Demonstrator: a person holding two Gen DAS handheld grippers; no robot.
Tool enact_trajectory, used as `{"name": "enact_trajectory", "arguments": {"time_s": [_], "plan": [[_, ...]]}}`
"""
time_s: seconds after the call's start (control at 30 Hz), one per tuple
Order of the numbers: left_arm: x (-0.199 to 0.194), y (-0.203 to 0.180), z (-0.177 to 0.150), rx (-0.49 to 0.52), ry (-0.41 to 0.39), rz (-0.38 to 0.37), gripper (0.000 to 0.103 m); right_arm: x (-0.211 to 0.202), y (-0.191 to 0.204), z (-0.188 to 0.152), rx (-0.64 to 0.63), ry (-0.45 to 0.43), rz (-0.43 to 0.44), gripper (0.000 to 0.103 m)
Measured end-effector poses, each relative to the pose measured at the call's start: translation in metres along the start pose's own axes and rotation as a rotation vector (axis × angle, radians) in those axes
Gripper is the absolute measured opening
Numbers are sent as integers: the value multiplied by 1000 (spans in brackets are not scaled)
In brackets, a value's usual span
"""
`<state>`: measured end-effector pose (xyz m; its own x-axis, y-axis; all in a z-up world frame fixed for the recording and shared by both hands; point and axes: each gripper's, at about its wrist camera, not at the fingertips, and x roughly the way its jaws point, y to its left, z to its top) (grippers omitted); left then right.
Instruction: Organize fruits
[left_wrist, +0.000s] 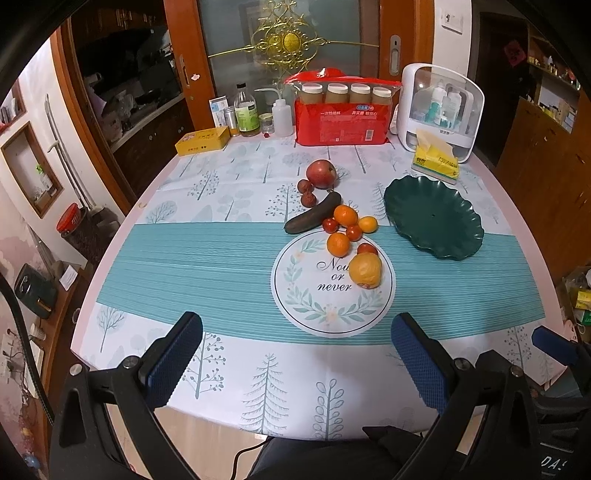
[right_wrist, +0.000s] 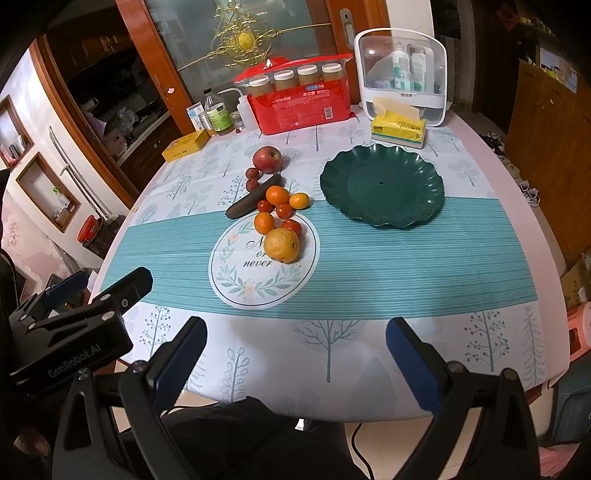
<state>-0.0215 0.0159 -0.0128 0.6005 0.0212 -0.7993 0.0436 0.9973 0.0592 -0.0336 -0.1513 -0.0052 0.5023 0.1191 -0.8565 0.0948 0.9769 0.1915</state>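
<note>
Nearly a dozen pieces of produce lie loose at the middle of the table, none of them yet in the green scalloped plate (right_wrist: 382, 184), which sits bare at about two o'clock from the pile.

Both grippers hover over the near table edge at six o'clock, well apart from the fruit. The left gripper (left_wrist: 295, 354) has its fingers spread wide and grasps nothing; the right gripper (right_wrist: 295, 354) is likewise splayed and unloaded.

Handling, by my judgement:
- The large orange (right_wrist: 282, 245), nearest the grippers, looks firm and fairly heavy. Its dimpled rind should grip well, taken across its widest middle.
- The red apple (right_wrist: 267, 158) at twelve o'clock of the pile is hard, smooth and likely slippery, so a square grip at its equator suits it.
- The small mandarins (right_wrist: 277, 195) are light with soft, giving peel.
- The cherry tomatoes (right_wrist: 284, 210) between them are thin-skinned and easily burst, so a gentle close is wise.
- The dark cucumber (right_wrist: 255, 201), lying aslant, is stiff. Take it at mid-length across its narrow width.
- The two red jujubes (right_wrist: 252, 179) just beside the apple are small and liable to roll.

At twelve o'clock on the table, a red bag (right_wrist: 299, 105) props four capped jars, and a white case (right_wrist: 402, 70) with a clear door holds bottles.
</note>
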Motion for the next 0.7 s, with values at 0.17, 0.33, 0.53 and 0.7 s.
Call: {"name": "enact_trajectory", "arguments": {"time_s": [0.17, 0.33, 0.53, 0.7], "plan": [[9, 4, 5, 2, 22, 3, 102, 4, 1, 1, 10, 8, 0, 98], [26, 13, 12, -5, 66, -2, 102, 18, 0, 14, 33, 35, 3, 98], [62, 27, 23, -27, 155, -30, 102, 40, 6, 27, 34, 67, -3, 98], [94, 36, 39, -28, 214, -42, 102, 57, 13, 41, 19, 84, -2, 98]]}}
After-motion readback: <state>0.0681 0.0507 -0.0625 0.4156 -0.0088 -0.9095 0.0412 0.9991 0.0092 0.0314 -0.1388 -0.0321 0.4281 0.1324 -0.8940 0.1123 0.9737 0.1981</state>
